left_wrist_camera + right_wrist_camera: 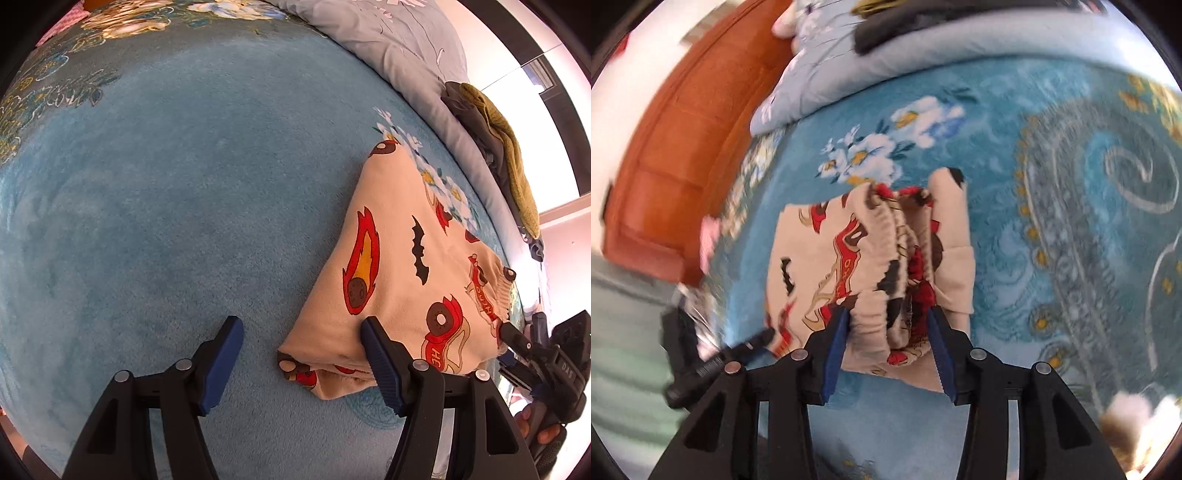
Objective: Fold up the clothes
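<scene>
A home bedroom: blue floral plush blanket [166, 184], grey quilt [399, 48], orange padded headboard [676, 147].

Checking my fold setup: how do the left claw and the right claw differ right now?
The left claw gapes wide over the blue plush blanket, only one finger beside the cream cartoon-print garment; the right claw stands narrower, straddling that garment's bunched waistband. The left view is sharp, the right view blurred. Both have blue pads on black fingers.
</scene>
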`<state>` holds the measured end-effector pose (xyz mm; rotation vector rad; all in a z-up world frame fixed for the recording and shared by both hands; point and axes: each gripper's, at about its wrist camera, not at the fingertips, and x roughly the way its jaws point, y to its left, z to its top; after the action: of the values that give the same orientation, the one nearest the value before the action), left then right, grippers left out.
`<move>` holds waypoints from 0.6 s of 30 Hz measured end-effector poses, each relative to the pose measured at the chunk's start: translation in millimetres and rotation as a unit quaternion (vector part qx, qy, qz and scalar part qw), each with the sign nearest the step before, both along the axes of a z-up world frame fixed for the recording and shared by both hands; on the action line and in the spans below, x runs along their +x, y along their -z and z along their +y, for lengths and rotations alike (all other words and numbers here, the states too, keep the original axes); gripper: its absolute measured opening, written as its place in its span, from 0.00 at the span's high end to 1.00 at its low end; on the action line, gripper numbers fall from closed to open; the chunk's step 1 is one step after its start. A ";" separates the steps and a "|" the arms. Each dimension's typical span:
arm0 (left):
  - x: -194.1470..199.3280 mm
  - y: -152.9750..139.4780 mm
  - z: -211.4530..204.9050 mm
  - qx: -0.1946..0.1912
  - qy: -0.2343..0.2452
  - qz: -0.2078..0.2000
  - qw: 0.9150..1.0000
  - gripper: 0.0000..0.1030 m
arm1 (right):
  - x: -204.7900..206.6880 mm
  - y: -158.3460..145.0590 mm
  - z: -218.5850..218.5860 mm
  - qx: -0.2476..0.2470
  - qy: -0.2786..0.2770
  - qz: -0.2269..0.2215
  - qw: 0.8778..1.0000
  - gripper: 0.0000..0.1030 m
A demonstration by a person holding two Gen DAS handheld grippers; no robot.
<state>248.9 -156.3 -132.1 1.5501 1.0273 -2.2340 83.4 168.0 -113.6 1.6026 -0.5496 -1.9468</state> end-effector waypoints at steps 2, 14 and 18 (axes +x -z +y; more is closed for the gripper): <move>-0.5 0.0 0.2 -0.002 0.001 -0.001 1.000 0.32 | -4.1 5.9 3.6 -0.022 0.014 -0.019 0.999 0.55; 4.2 -1.8 1.5 0.000 -0.002 -0.001 1.000 0.32 | -15.3 14.9 -3.1 -0.079 0.028 -0.051 0.995 0.52; 4.3 -1.7 0.8 0.003 -0.004 -0.001 1.000 0.32 | -16.0 19.8 3.7 -0.102 0.058 -0.062 0.991 0.59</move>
<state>253.2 -155.5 -130.4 1.5478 1.0380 -2.2266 67.4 171.7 -133.4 1.5986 -0.8826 -1.8133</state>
